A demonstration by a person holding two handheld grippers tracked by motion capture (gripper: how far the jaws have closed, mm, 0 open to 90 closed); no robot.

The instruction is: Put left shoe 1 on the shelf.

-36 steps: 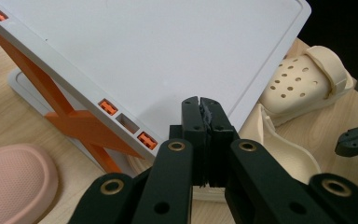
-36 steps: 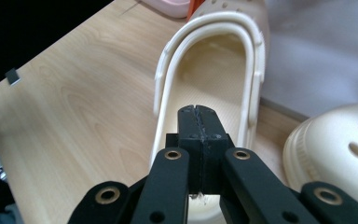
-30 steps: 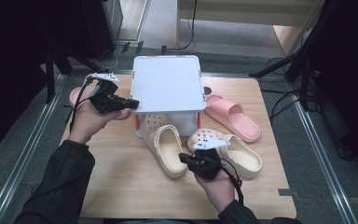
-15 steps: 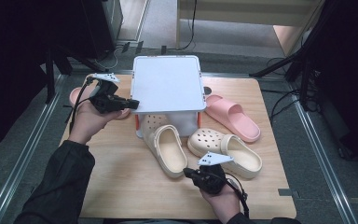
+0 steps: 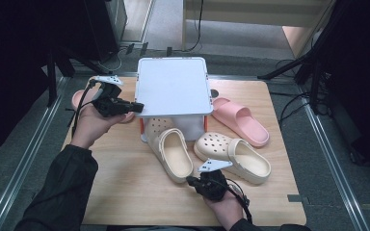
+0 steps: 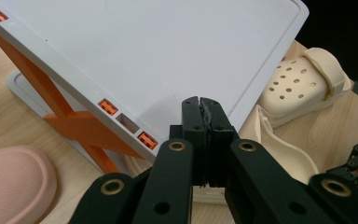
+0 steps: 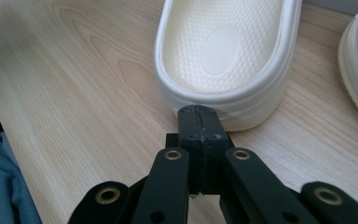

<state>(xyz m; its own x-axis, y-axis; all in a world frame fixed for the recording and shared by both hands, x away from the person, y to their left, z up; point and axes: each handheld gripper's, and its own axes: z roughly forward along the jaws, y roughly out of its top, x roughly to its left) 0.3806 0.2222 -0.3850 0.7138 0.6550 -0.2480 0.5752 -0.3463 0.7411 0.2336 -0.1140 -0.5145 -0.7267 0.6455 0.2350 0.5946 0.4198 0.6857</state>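
Note:
A white rack [image 5: 173,86] on orange legs stands mid-table. In front of it lie two cream clogs: the left clog [image 5: 171,151] and the right clog [image 5: 233,156]. My left gripper [image 5: 137,107] is shut and holds nothing, hovering at the rack's left edge; in its own view the shut tips [image 6: 200,105] point over the white top [image 6: 168,46]. Low near the table's front, my right gripper [image 5: 190,180] is also shut and holds nothing. Its tips [image 7: 199,114] sit right at the heel of the left clog [image 7: 223,51]; I cannot tell if they touch.
A pink slide [image 5: 238,120] lies right of the rack, and another pink slide [image 5: 79,98] sits at the left behind my left hand. Bare wood table [image 5: 125,192] spreads along the front left. A dark sleeve [image 7: 0,186] hangs near the table's edge.
My right gripper has sunk and drawn back toward the table's near edge, ending at the left clog's heel. The left gripper has stayed put.

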